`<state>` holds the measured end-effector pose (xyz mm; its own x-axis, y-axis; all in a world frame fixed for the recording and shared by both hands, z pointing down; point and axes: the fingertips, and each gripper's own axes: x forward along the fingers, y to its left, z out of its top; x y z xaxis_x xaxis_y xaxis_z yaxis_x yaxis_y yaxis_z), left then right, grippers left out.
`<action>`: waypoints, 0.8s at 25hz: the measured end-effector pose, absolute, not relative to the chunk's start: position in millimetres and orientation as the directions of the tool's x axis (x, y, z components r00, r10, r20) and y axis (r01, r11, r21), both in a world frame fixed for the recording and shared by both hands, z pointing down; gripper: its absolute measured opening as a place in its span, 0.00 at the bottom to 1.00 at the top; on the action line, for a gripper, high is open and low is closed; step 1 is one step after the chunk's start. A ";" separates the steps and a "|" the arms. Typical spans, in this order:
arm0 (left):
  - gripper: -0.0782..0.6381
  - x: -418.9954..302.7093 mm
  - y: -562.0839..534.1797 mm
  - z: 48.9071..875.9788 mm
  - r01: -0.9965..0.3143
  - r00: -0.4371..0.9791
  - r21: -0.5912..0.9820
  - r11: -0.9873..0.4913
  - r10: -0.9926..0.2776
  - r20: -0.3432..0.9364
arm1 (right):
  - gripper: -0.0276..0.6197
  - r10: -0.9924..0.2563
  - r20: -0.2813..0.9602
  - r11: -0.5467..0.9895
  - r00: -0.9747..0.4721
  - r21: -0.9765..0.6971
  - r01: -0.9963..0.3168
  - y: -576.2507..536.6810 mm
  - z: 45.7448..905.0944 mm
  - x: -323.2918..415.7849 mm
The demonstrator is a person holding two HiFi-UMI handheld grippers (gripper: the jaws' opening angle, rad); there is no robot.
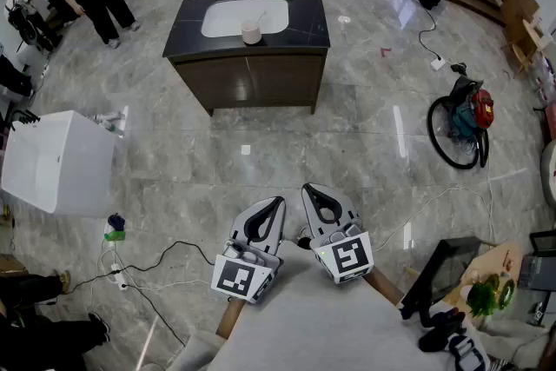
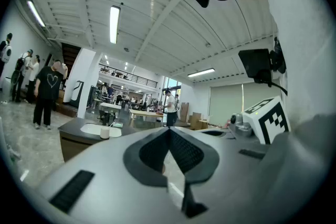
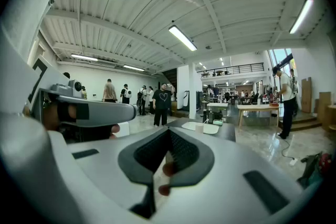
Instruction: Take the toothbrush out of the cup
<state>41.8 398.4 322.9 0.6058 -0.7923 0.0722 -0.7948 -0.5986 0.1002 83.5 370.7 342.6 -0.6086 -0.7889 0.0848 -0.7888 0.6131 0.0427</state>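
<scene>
1. two grippers, the left gripper (image 1: pixel 279 202) and the right gripper (image 1: pixel 307 188), sit low in the head view, each with its jaws closed together and nothing between them.
2. the toothbrush (image 1: pixel 260 16) stands in the cup (image 1: pixel 251 33) on the dark counter (image 1: pixel 306 23), at the front edge of the white sink (image 1: pixel 224 16). it lies at 12 o'clock from both grippers, well apart from them across the floor (image 1: pixel 261 143).
3. handling, as a guess: the toothbrush looks light, stiff and thin, with a smooth handle that may slip, so a firm pinch across the shaft is wanted. the cup also looks light and could tip or drag along.
4. best hold: the bare length of the shaft above the cup's rim.
5. its long axis runs nearly upright, leaning out of the cup toward 1 o'clock in the head view. it is too small to tell which end is up.
</scene>
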 end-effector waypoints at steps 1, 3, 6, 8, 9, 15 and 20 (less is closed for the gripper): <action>0.11 40.8 397.8 322.6 -0.795 0.605 0.100 -0.598 -0.793 0.070 | 0.05 -0.789 0.090 0.613 -0.608 0.040 -0.789 370.5 343.1 83.1; 0.11 39.7 397.0 322.1 -0.795 0.605 0.098 -0.598 -0.794 0.066 | 0.05 -0.791 0.105 0.608 -0.603 0.025 -0.793 370.5 344.9 83.0; 0.11 40.7 396.9 322.3 -0.793 0.609 0.096 -0.602 -0.791 0.065 | 0.05 -0.792 0.087 0.609 -0.605 0.042 -0.792 368.9 342.4 83.6; 0.11 40.8 396.0 321.0 -0.793 0.609 0.096 -0.602 -0.791 0.068 | 0.05 -0.791 0.082 0.611 -0.606 0.058 -0.789 368.1 341.0 83.2; 0.11 40.8 395.1 319.3 -0.794 0.606 0.100 -0.599 -0.792 0.068 | 0.05 -0.791 0.085 0.611 -0.606 0.059 -0.790 368.2 341.0 82.9; 0.11 40.6 395.2 320.2 -0.791 0.610 0.095 -0.604 -0.790 0.058 | 0.05 -0.797 0.094 0.599 -0.596 -0.002 -0.801 368.7 342.2 85.2; 0.11 34.7 396.3 323.3 -0.793 0.607 0.106 -0.599 -0.791 0.071 | 0.05 -0.809 0.159 0.568 -0.566 -0.043 -0.822 369.5 352.7 90.8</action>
